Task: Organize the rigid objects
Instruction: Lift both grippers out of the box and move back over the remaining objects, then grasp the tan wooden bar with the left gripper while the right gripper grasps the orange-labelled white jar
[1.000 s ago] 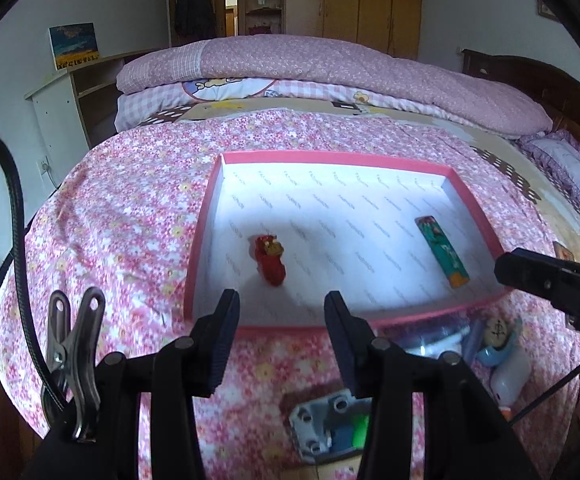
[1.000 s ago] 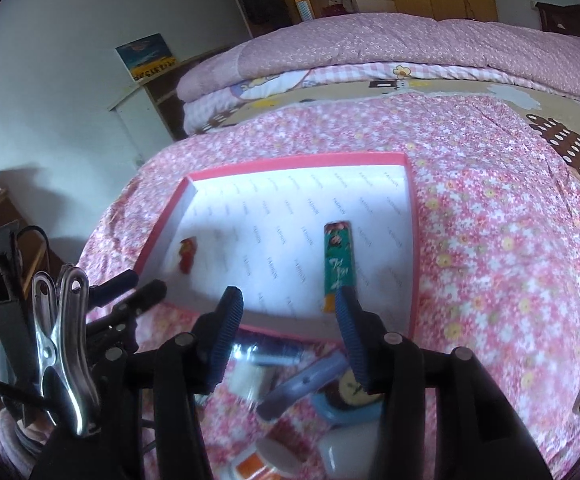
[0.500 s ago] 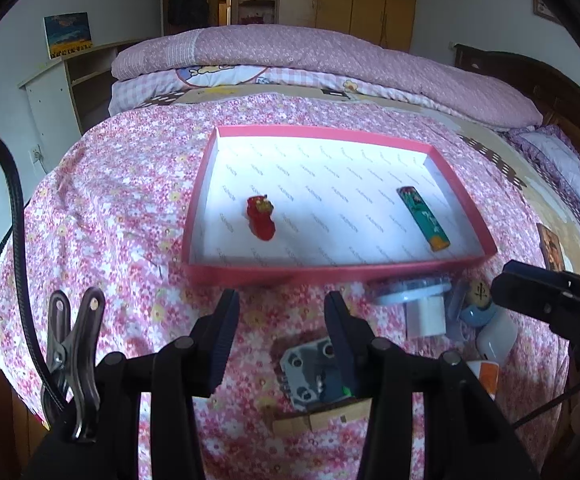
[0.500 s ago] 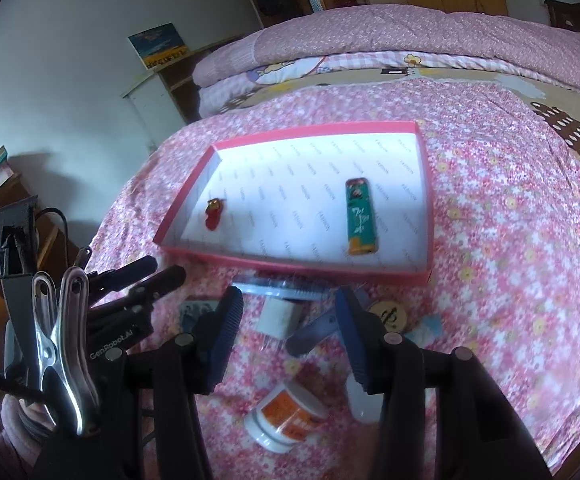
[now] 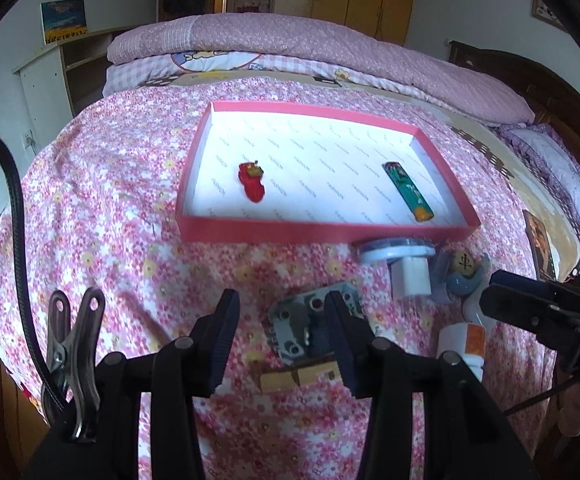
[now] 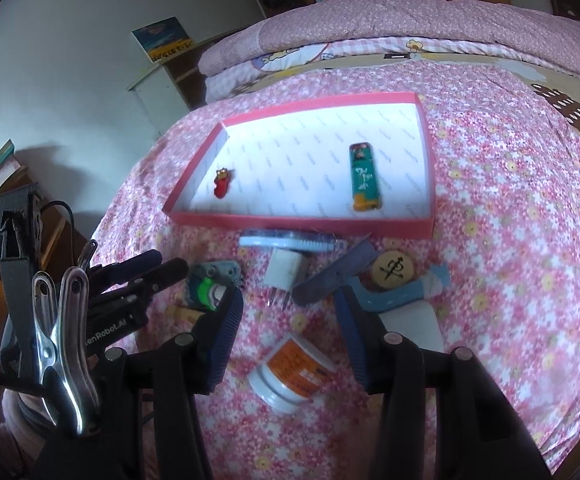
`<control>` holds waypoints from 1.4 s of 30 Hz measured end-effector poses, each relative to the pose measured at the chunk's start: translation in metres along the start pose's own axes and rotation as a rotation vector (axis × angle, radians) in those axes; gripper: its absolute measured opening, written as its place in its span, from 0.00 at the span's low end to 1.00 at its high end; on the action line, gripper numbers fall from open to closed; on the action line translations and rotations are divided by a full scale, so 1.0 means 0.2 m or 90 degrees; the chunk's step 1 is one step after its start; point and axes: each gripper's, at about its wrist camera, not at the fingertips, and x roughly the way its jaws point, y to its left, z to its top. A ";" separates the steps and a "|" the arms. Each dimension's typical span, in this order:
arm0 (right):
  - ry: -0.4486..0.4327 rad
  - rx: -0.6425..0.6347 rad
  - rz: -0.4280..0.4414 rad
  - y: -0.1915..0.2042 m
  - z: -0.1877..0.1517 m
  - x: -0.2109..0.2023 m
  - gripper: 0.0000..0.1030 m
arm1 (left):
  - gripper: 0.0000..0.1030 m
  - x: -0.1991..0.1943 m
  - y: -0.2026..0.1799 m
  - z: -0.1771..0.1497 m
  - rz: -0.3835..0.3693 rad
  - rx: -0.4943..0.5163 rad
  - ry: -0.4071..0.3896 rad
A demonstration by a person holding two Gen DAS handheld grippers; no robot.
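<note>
A pink-rimmed white tray (image 5: 322, 232) (image 6: 302, 222) lies on the flowered bedspread. In it are a small red toy (image 5: 252, 186) (image 6: 222, 186) and a green lighter (image 5: 408, 191) (image 6: 364, 182). In front of the tray lie a grey and green part (image 5: 310, 326) (image 6: 210, 286), a white plug (image 5: 410, 276) (image 6: 284, 274), a white jar with an orange label (image 6: 290, 376) (image 5: 464, 344), a round wooden piece (image 6: 394, 270) (image 5: 464, 260) and a blue flat lid (image 5: 394, 250) (image 6: 286, 240). My left gripper (image 5: 280, 332) is open above the grey part. My right gripper (image 6: 290, 316) is open above the plug and jar.
A thin wooden stick (image 5: 302, 378) lies below the grey part. A grey-blue clip (image 6: 330, 276) and a white block (image 6: 414, 326) lie beside the wooden piece. Folded quilts (image 5: 310, 52) are at the bed's far end, a shelf (image 5: 50, 76) to the left.
Both grippers have pulled back from the tray toward the near edge of the bed, so the loose things in front of the tray have come into view. Both stay open and empty.
</note>
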 end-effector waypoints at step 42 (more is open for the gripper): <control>0.049 0.045 -0.011 0.02 -0.24 0.11 0.54 | 0.48 0.01 0.02 -0.20 -0.066 -0.031 0.049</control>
